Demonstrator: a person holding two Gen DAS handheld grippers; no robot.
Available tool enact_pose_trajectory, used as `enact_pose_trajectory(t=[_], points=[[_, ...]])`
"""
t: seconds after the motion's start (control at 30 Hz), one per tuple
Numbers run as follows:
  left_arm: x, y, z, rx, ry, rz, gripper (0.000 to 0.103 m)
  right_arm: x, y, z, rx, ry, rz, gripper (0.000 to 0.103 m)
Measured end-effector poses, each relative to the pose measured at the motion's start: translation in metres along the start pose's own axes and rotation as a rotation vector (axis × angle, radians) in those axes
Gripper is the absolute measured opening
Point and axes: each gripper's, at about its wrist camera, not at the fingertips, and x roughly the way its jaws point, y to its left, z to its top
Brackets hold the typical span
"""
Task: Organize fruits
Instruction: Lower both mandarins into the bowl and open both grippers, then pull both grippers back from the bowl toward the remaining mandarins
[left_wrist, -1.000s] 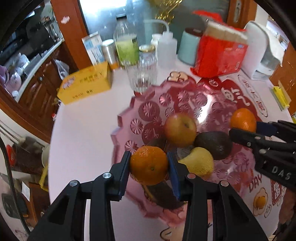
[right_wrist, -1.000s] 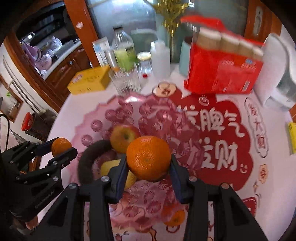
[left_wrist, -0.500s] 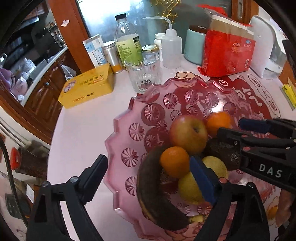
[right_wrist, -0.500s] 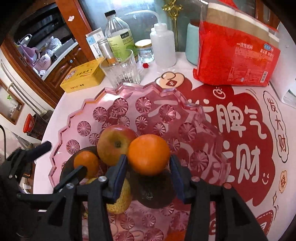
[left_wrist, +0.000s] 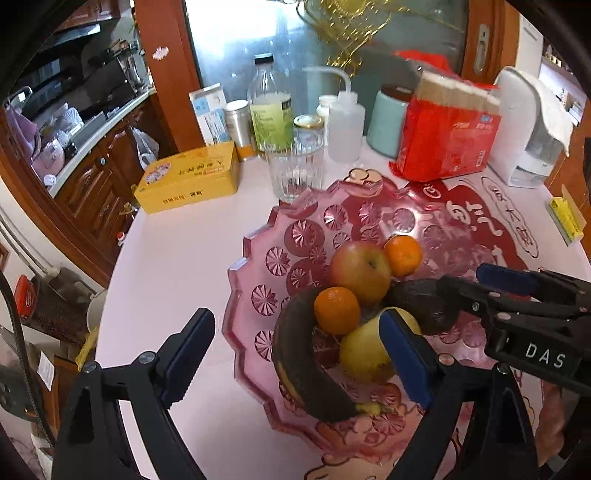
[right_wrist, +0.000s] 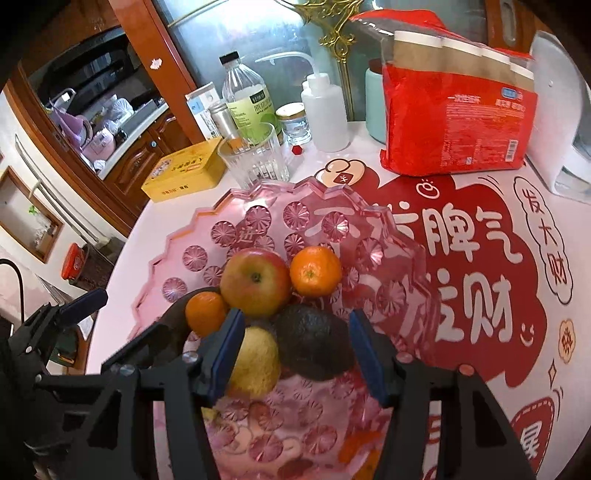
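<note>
A pink cut-glass tray (left_wrist: 258, 258) (right_wrist: 192, 254) holds a red-yellow apple (left_wrist: 360, 271) (right_wrist: 255, 282). Around the apple lie two oranges (left_wrist: 336, 310) (left_wrist: 402, 256), a yellow pear (left_wrist: 364, 350), a dark avocado (right_wrist: 314, 343) and a blackened banana (left_wrist: 306, 369). My left gripper (left_wrist: 295, 354) stands wide open over the tray's near rim, holding nothing. The jaws of my right gripper (right_wrist: 295, 347) are opening. The avocado lies below their gap, and the far orange (right_wrist: 316, 271) rests free beyond the tips, beside the apple.
Behind the tray stand a ribbed glass (left_wrist: 295, 166), a yellow tin (left_wrist: 188, 177), bottles (left_wrist: 269, 114), a squeeze bottle (left_wrist: 345, 125), a red pack of cups (left_wrist: 447, 136) and a white appliance (left_wrist: 528, 125). A red printed mat (right_wrist: 480, 258) covers the table's right side.
Both grippers have let go of their oranges. The left jaws sprang wide and drew back toward the rim. The right jaws spread, leaving their orange beside the apple.
</note>
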Motion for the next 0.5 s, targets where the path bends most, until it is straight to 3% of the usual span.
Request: enact_pose_trajectory(t=[0.2,0.37,0.5], points=[[-0.037,0.002,-0.006,-0.017,-0.025,-0.007,0.09,-0.033,0.007,-0.015,0.009,-0.029,0.012,0.059],[-0.067,0.013,-0.015,-0.101,-0.012,-0.006,0.09,-0.063,0.012,-0.03,0.024,-0.059,0.019,0.059],[-0.1,0.014,-0.028,-0.079,-0.053,0.061,0.09,-0.091,0.016,-0.045,0.035,-0.083,0.03,0.059]])
